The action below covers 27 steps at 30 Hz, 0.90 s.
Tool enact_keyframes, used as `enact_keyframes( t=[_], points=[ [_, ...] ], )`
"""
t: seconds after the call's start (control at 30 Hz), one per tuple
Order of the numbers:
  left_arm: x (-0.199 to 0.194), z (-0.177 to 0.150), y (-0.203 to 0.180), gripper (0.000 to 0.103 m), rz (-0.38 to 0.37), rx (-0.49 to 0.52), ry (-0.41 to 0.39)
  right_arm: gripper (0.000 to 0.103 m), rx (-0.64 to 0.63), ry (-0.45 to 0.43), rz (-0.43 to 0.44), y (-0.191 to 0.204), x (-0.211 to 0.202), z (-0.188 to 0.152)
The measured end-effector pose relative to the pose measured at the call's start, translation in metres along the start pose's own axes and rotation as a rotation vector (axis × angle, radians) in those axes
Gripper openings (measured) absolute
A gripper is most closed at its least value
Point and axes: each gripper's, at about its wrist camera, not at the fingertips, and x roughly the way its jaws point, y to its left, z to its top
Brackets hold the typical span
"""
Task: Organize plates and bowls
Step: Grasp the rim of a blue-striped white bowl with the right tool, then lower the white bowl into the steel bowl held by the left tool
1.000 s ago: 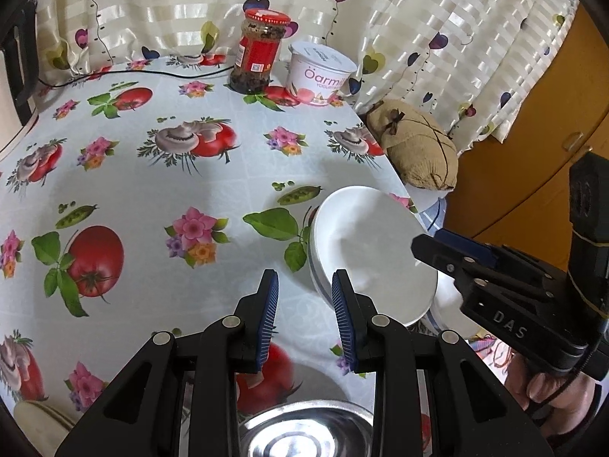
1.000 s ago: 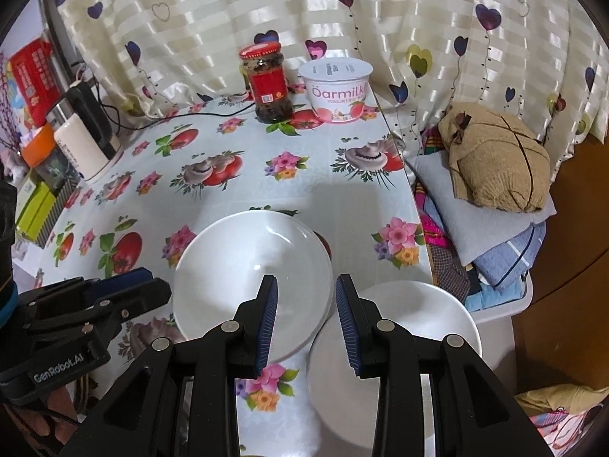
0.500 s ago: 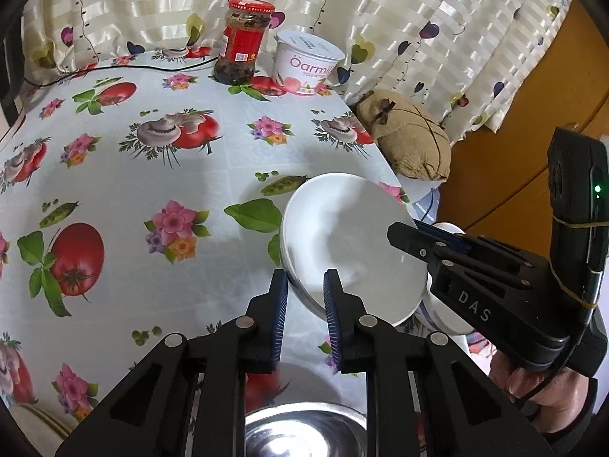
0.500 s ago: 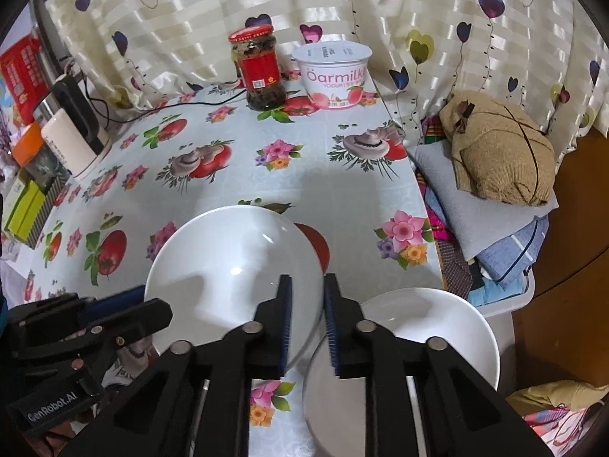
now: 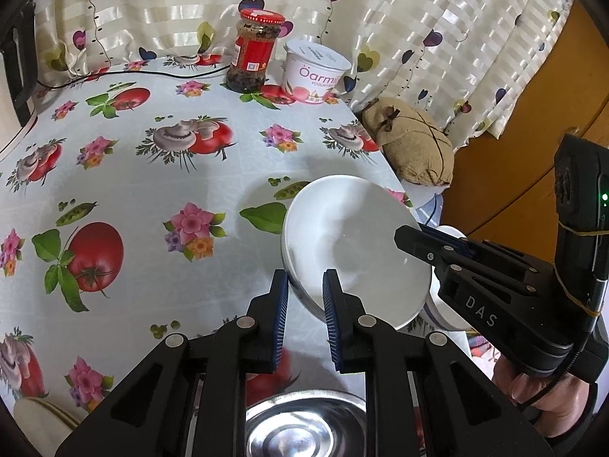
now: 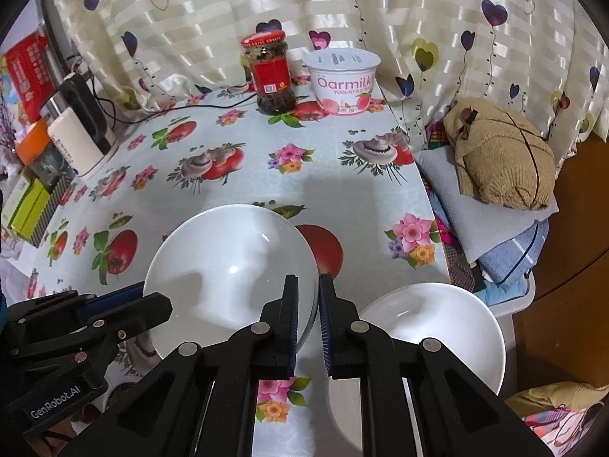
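A white bowl (image 5: 357, 251) is held up over the table, tilted in the left wrist view, and also shows in the right wrist view (image 6: 228, 270). My left gripper (image 5: 304, 297) is shut on its near rim. My right gripper (image 6: 307, 301) is shut on its right rim. A second white bowl (image 6: 430, 323) stands at the table's right corner, just right of my right gripper. A steel bowl (image 5: 300, 426) lies under my left gripper at the near edge.
A red-lidded jar (image 5: 253, 53) and a yogurt tub (image 5: 316, 72) stand at the back of the floral tablecloth (image 5: 133, 190). A kettle (image 6: 76, 141) and boxes (image 6: 30, 209) sit at the left. Folded cloths and a tan bundle (image 6: 502, 156) lie beyond the right edge.
Both grippers closed from open onto the rim of the white bowl, and the bowl has lifted and tilted off the table.
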Motion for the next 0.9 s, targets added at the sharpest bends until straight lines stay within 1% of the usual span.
enact_keyframes(
  t=[0.47, 0.9],
  points=[
    [-0.04, -0.01, -0.006, 0.02, 0.006, 0.017, -0.044, 0.011, -0.016, -0.051, 0.004, 0.016, -0.038, -0.003],
    [-0.084, -0.043, -0.013, 0.02, 0.016, 0.04, -0.079, 0.011, -0.025, -0.09, 0.009, 0.04, -0.081, -0.032]
  ],
)
